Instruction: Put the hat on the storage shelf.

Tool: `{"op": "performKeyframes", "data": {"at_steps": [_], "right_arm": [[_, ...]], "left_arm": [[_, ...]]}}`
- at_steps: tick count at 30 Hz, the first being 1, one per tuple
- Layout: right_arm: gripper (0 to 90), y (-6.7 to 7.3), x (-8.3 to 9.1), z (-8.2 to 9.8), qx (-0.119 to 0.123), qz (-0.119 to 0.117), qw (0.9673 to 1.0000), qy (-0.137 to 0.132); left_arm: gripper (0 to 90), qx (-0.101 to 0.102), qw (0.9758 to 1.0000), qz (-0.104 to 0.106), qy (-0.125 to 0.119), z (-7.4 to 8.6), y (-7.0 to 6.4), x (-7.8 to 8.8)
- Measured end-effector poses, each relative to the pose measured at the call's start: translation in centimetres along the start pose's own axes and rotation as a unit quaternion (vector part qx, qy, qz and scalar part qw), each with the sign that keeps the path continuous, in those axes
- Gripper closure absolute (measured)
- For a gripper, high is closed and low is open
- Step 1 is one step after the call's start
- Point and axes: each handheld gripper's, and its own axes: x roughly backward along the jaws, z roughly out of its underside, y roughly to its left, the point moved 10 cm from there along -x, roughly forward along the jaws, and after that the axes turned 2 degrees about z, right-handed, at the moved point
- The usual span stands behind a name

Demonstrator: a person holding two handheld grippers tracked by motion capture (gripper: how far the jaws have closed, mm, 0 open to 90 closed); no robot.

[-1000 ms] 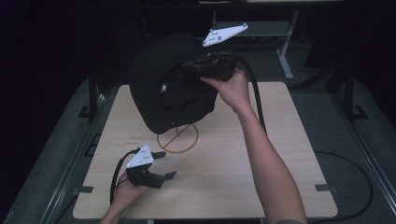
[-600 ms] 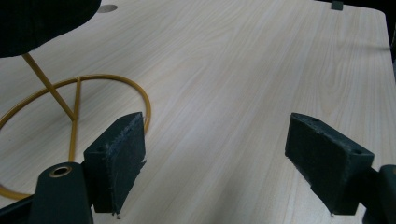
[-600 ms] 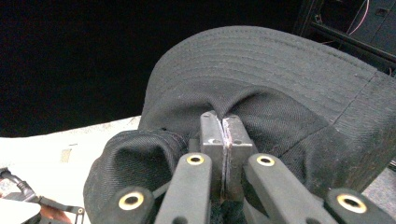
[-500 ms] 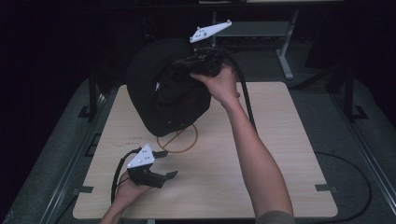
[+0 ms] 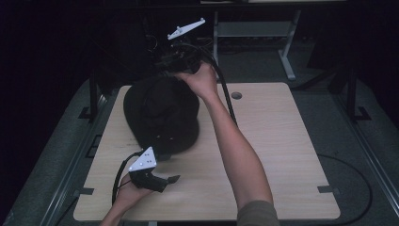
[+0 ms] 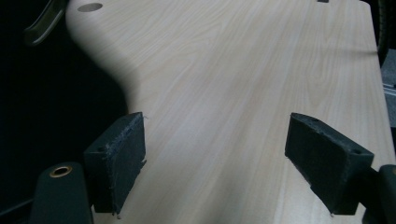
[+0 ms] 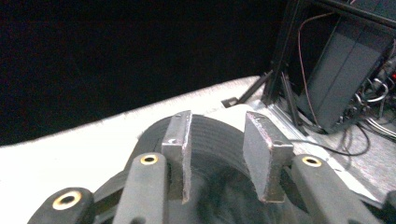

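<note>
A black brimmed hat (image 5: 162,113) lies on the left half of the wooden table (image 5: 273,155). My right gripper (image 5: 164,63) hovers over the hat's far edge, held by a hand with a bare forearm. Its jaws have just been opening; in the right gripper view (image 7: 217,116) the pads stand apart and grip nothing, with the hat's ribbed crown (image 7: 210,140) below them. My left gripper (image 5: 170,167) rests near the table's front left, just in front of the brim. It is open (image 6: 215,119) over bare wood, the dark hat (image 6: 56,93) at its left.
A round cable hole (image 5: 236,95) sits at the table's far middle. A black cable (image 5: 227,94) trails from the right gripper along the forearm. A metal desk frame (image 5: 287,52) stands behind the table, and a rack with wires (image 7: 345,79) is nearby.
The hat, held up and tilted in the right gripper before, now lies on the table. The right gripper has let go and shifted left toward the far edge. The left gripper has stayed put.
</note>
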Motion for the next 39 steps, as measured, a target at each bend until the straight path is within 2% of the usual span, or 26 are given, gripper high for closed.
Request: {"op": "performKeyframes", "data": {"at_steps": [1, 7, 12, 13, 19, 24, 25, 27, 29, 32, 39], "right_arm": [[59.4, -0.1, 0.1, 0.2, 0.001, 0.0, 1.0, 0.0], [51.5, -0.4, 1.4, 2.1, -0.027, -0.014, 0.9995, -0.005], [45.6, -0.5, 2.7, 3.3, -0.045, -0.021, 0.9987, -0.012], [44.9, -0.5, 2.8, 3.5, -0.045, -0.023, 0.9986, -0.013], [38.7, -0.1, 3.7, 4.6, -0.041, -0.032, 0.9986, -0.012], [35.8, -0.2, 4.5, 5.0, -0.035, -0.023, 0.999, -0.018], [35.5, -0.2, 4.7, 5.2, -0.037, -0.022, 0.9989, -0.017], [34.7, -0.4, 5.1, 5.6, -0.04, -0.018, 0.999, -0.013], [34.4, -0.5, 5.4, 6.0, -0.044, -0.017, 0.9988, -0.012], [33.9, -0.7, 6.1, 6.6, -0.051, -0.014, 0.9984, -0.02], [31.0, -1.3, 7.3, 8.4, -0.061, -0.006, 0.998, -0.017]], "left_arm": [[19.8, -0.001, 1.0, 0.0, -0.001, 0.0, -0.1, 0.0], [19.8, 0.007, 0.9999, -0.001, -0.009, -0.1, -0.1, 0.3], [19.7, 0.007, 0.9999, -0.006, -0.004, 0.1, 0.1, 0.6], [19.7, 0.004, 1.0, -0.007, -0.001, 0.2, 0.2, 0.6], [18.3, 0.016, 0.9998, -0.009, -0.001, 0.3, 0.5, 0.6], [18.0, 0.022, 0.9997, -0.012, -0.005, 0.3, 0.7, 0.6], [17.9, 0.018, 0.9997, -0.013, 0.001, 0.4, 0.8, 0.6], [17.5, 0.027, 0.9995, -0.015, -0.004, 0.3, 0.9, 0.5], [17.3, 0.026, 0.9995, -0.014, -0.005, 0.3, 0.8, 0.4], [17.2, 0.028, 0.9995, -0.014, -0.005, 0.3, 0.8, 0.3], [17.2, 0.021, 0.9997, -0.015, -0.002, 0.3, 0.7, 0.3]]}}
